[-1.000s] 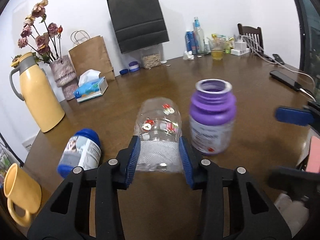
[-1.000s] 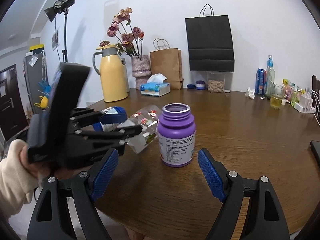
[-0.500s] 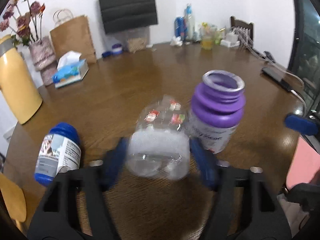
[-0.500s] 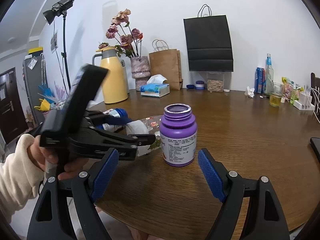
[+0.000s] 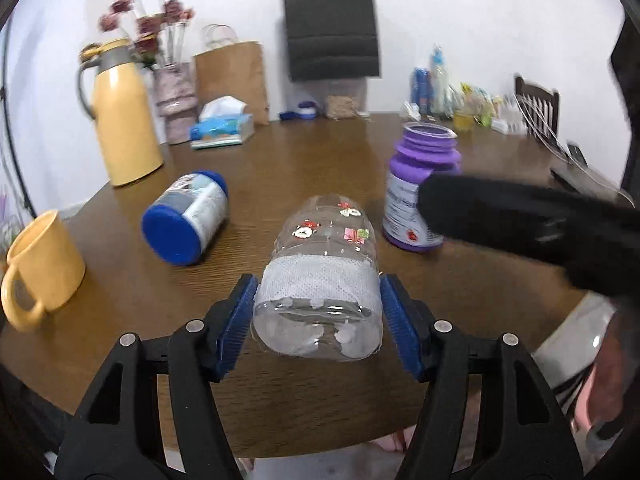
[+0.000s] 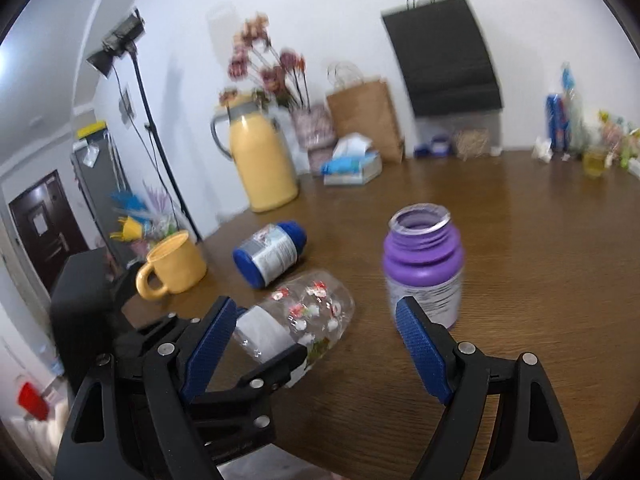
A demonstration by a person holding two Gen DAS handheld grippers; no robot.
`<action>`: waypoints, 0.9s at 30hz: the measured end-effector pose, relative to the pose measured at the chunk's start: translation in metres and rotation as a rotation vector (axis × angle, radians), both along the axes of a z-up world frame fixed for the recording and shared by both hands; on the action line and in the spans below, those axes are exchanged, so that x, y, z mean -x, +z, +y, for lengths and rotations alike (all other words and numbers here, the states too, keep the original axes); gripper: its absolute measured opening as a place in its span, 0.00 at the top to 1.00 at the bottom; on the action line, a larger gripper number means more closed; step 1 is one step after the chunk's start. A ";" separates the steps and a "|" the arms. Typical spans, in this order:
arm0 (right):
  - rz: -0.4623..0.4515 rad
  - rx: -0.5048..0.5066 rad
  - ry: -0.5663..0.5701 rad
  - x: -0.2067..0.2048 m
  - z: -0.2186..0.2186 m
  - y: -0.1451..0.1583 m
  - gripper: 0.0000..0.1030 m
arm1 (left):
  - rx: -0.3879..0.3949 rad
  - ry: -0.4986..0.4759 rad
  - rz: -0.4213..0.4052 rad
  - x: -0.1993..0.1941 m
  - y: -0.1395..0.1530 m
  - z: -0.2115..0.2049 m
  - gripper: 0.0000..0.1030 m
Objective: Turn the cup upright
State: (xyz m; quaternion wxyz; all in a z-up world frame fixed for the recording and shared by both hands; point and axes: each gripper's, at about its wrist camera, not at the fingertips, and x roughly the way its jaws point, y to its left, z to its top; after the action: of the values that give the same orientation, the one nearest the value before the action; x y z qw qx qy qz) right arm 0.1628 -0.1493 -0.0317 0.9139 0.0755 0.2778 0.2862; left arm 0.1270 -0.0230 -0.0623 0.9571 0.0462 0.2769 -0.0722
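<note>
Lying on its side on the wooden table (image 5: 320, 168), between the blue pads of the left gripper (image 5: 318, 322): one clear plastic cup (image 5: 320, 276), base toward the camera, sticker-decorated end pointing away. Pads pressed against the white textured band on both flanks, so clamped on the cup, though how firmly cannot be told. Likely light, thin-walled and springy; smooth plastic apt to slip or buckle under a hard squeeze, so the rough band looks the best place to hold, as now, with a modest pinch before rotating upright. Right gripper (image 6: 314, 354) spread wide and holding nothing, hovering above and just right of the cup. Ahead and to the right of the left claw, close by: one purple bottle (image 5: 420, 188), upright, mouth open, near enough to be knocked during the turn. Ahead and to the left: one blue-capped white bottle (image 5: 186, 216) on its side. Further left: one yellow mug (image 5: 40, 264), upright. Far ahead-left: one yellow thermos jug (image 5: 120, 114), one vase of dried flowers (image 5: 176, 96), one tissue box (image 5: 222, 128). Against the far wall: two paper bags, one brown (image 5: 232, 76), one black (image 5: 332, 28).
</note>
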 end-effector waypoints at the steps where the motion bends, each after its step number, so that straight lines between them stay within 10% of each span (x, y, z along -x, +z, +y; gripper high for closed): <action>1: 0.022 -0.012 0.015 -0.005 0.002 -0.003 0.16 | -0.002 -0.003 0.000 -0.001 0.000 0.002 0.42; 6: 0.155 -0.055 0.086 -0.025 0.014 -0.022 0.17 | 0.150 -0.141 0.065 0.001 0.001 0.014 0.15; 13: 0.185 -0.039 0.115 -0.035 0.031 -0.027 0.44 | 0.143 -0.233 0.014 0.021 0.000 0.011 0.15; 18: 0.168 -0.006 0.093 -0.040 0.029 -0.023 0.45 | 0.216 -0.344 0.047 0.030 0.004 0.028 0.15; 22: 0.123 0.066 0.084 -0.029 0.034 -0.015 0.40 | 0.214 -0.302 0.024 0.037 0.017 0.066 0.14; 24: 0.077 0.090 0.084 -0.022 0.041 -0.013 0.15 | 0.180 -0.194 0.039 0.025 0.026 0.089 0.14; 27: 0.047 0.141 0.102 -0.017 0.058 -0.017 0.15 | 0.147 -0.051 0.099 -0.002 0.038 0.113 0.14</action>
State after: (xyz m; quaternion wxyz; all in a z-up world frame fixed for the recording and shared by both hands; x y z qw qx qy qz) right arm 0.1796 -0.0917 -0.0487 0.8943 0.0034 0.3222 0.3103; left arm 0.1294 0.0903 -0.0239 0.9409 -0.0205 0.3165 -0.1189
